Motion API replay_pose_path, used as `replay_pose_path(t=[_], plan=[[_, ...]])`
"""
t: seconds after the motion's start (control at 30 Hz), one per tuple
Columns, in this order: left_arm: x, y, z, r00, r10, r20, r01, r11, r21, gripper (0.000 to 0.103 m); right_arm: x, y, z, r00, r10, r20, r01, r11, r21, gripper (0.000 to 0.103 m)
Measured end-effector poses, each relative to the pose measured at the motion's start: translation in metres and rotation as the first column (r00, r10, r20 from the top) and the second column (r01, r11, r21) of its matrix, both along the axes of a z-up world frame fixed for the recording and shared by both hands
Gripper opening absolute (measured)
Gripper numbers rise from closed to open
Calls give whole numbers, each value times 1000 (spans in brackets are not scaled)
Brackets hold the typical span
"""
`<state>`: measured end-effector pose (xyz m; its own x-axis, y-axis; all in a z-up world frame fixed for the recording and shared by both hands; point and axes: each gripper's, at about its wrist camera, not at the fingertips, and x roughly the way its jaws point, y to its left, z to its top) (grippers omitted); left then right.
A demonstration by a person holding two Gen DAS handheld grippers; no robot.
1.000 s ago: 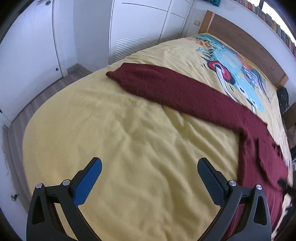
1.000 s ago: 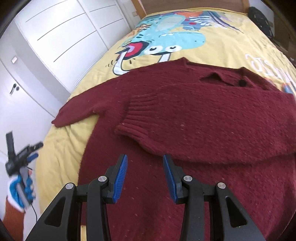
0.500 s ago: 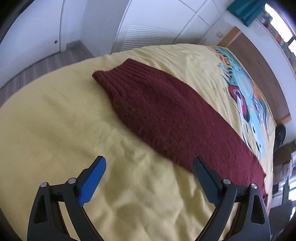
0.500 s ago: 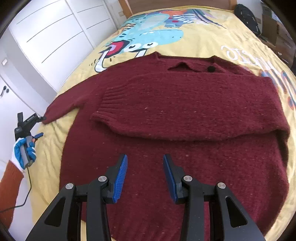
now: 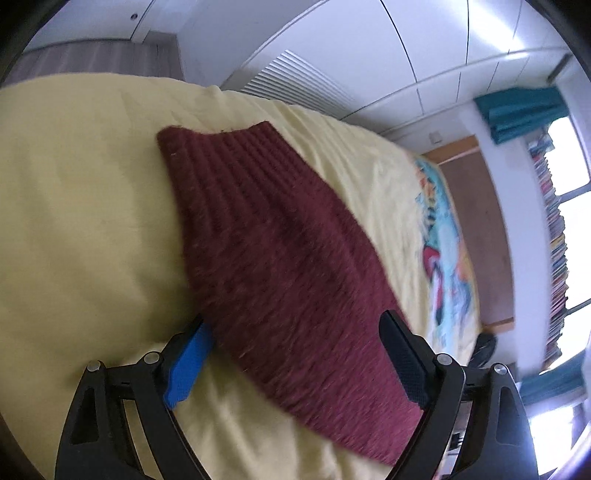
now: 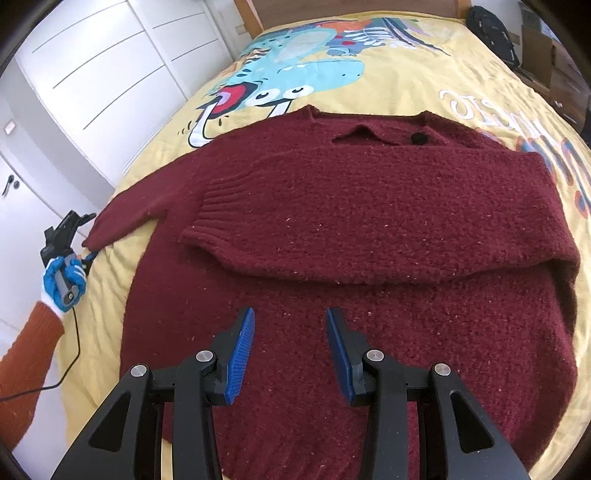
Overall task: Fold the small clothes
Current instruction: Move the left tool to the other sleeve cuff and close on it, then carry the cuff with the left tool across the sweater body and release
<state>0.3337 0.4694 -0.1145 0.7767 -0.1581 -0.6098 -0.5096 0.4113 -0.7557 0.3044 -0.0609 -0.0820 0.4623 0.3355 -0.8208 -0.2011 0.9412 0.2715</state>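
Note:
A dark red knitted sweater [image 6: 369, 229] lies flat on the yellow bed. Its right sleeve is folded across the chest, cuff [image 6: 207, 218] pointing left. Its left sleeve [image 5: 280, 251] stretches out to the left, ribbed cuff [image 5: 221, 155] at the far end. My left gripper [image 5: 291, 350] is open and straddles this sleeve, one finger on each side; it also shows in the right wrist view [image 6: 70, 236] at the sleeve's end. My right gripper [image 6: 290, 332] is open and empty, hovering over the sweater's lower body.
The yellow bedspread [image 6: 295, 74] has a blue cartoon print near the wooden headboard [image 6: 332, 7]. White wardrobe doors [image 6: 92, 74] run along the left side of the bed. A dark bag [image 6: 491, 29] sits by the bed's far right.
My left gripper has moved forward onto the outstretched sleeve, so the sleeve now lies between its open fingers. My right gripper has drawn back slightly over the sweater's body.

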Motion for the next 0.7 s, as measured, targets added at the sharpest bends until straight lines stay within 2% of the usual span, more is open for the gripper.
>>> replay_pose_path(t=[0.07, 0.17, 0.23, 0.27, 0.3, 0.33, 0.57, 0.7], plan=[[4, 3, 0, 1000, 6, 21, -5, 1000, -24, 80, 0, 0, -1, 1000, 2, -3, -2, 1000, 5, 42], [7, 8, 0, 999, 8, 44, -5, 998, -63, 64, -2, -3, -2, 1000, 3, -6, -3, 1000, 13, 42], [10, 7, -2, 999, 0, 46, 4, 997, -81, 43, -4, -6, -2, 1000, 1, -3, -1, 1000, 21, 42], [10, 7, -3, 999, -5, 42, 9, 996, -87, 36, -5, -8, -1, 1000, -2, -1, 2, 1000, 24, 42], [11, 8, -3, 999, -11, 35, 14, 996, -91, 22, -7, -10, -1, 1000, -4, 2, 4, 1000, 24, 42], [12, 8, -3, 1000, -15, 26, 17, 995, -95, 14, -9, -12, 0, 1000, -7, 5, 6, 1000, 22, 42], [21, -7, 23, 999, -30, 32, 32, 996, -78, 12, -27, -32, 3, 999, -34, 32, 34, 999, 5, 42], [34, -32, 49, 996, -73, 52, 76, 996, -56, 12, -40, -51, 4, 996, -74, 44, 74, 997, 7, 42]])
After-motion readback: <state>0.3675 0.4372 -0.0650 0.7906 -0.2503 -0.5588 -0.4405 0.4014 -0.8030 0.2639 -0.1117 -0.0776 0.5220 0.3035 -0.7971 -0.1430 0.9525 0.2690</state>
